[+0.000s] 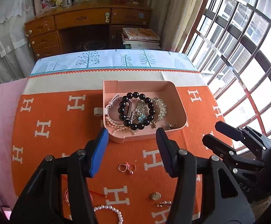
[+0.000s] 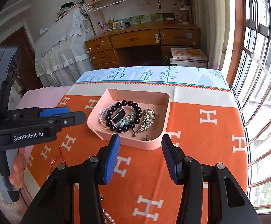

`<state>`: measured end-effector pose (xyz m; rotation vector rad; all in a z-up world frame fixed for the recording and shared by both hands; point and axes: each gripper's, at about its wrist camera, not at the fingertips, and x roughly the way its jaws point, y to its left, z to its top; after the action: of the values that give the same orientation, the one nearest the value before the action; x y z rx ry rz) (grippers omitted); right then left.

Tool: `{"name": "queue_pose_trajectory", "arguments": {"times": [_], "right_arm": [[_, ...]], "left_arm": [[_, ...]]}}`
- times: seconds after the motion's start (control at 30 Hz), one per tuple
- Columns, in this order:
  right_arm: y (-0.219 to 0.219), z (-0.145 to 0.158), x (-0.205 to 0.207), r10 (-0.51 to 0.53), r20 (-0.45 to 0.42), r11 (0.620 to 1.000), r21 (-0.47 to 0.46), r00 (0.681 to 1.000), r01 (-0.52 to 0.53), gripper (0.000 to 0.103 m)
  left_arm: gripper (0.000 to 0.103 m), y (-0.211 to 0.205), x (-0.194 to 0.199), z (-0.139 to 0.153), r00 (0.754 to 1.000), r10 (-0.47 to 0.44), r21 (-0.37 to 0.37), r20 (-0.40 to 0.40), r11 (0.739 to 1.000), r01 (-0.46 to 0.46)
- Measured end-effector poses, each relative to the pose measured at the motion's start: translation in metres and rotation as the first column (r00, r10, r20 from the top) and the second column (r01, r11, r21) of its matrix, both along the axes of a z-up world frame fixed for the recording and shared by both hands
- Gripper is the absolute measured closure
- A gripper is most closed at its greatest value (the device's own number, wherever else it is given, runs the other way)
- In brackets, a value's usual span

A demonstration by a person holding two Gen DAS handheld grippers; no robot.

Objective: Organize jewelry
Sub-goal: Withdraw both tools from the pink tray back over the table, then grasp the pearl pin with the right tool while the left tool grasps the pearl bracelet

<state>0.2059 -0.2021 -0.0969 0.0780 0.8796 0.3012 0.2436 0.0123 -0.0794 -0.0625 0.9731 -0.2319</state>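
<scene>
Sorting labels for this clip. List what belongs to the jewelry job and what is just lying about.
Job:
pink tray
black bead bracelet
two rings
pearl strand
gold brooch
left tongs
right tongs

Lying about:
book stack
mug
wooden desk

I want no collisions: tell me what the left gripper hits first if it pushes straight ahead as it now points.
Likely the near wall of the pink plastic jewelry tray. The left gripper, jaws open and empty, points at it, with the black bead bracelet beyond inside. Height is unclear; it might pass above the rim.
</scene>
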Motion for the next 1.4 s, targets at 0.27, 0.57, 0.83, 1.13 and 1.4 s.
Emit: {"name": "queue_pose_trajectory", "arguments": {"times": [0.27, 0.57, 0.83, 1.13, 1.4], "right_arm": [[0.008, 0.006, -0.056, 0.048, 0.019, 0.998, 0.038, 0.999, -0.049, 0.056], [0.022, -0.017, -0.1, 0.093, 0.002, 0.995, 0.044, 0.996, -0.093, 0.056], [0.022, -0.045, -0.109, 0.119, -0.04, 0.991, 0.069, 0.992, -0.116, 0.056], [0.03, -0.08, -0.115, 0.211, -0.095, 0.977, 0.057, 0.973, -0.206, 0.056], [0.052, -0.101, -0.115, 0.303, -0.115, 0.952, -0.003, 0.946, -0.306, 0.061]], "left_arm": [[0.053, 0.032, -0.055, 0.017, 0.999, 0.046, -0.015, 0.028, 0.999, -0.045], [0.053, 0.069, -0.116, 0.002, 0.99, 0.127, -0.014, 0.055, 0.992, -0.126], [0.053, 0.082, -0.143, -0.035, 0.985, 0.169, -0.006, -0.009, 0.986, -0.17], [0.053, 0.097, -0.153, -0.097, 0.961, 0.231, 0.021, -0.153, 0.973, -0.231], [0.053, 0.101, -0.158, -0.122, 0.947, 0.245, 0.013, -0.209, 0.969, -0.247]]}}
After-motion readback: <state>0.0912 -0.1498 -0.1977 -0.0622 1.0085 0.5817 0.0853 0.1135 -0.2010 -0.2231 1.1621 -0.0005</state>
